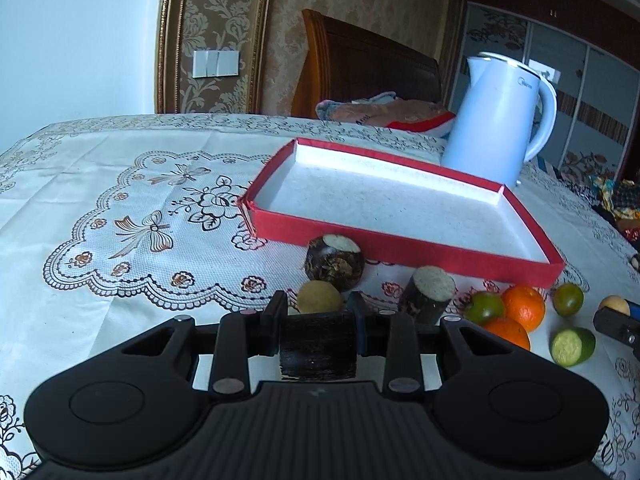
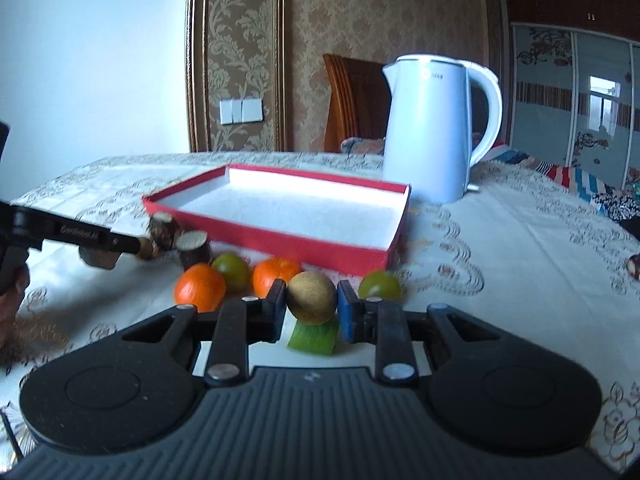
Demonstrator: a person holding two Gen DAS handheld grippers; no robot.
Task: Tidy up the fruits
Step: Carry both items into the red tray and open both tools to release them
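A red shallow box [image 1: 400,246] [image 2: 256,230] with a white inside lies empty on the table. My left gripper [image 1: 318,312] is shut on a dark sugarcane piece [image 1: 318,346], held just in front of the box. Ahead of it lie a tan round fruit [image 1: 319,297], a dark cut root piece [image 1: 335,262] and another cane piece [image 1: 428,294]. My right gripper [image 2: 312,308] is shut on a tan round fruit [image 2: 311,298], above a green cut piece [image 2: 312,338]. Two oranges [image 2: 200,286] [image 2: 276,274] and green fruits [image 2: 231,270] [image 2: 379,285] lie before the box.
A white electric kettle [image 1: 496,120] [image 2: 432,128] stands behind the box's right end. The lace tablecloth [image 1: 120,208] covers the table. A wooden chair [image 1: 360,60] and folded cloth sit beyond the far edge. A bed with clutter lies at the right.
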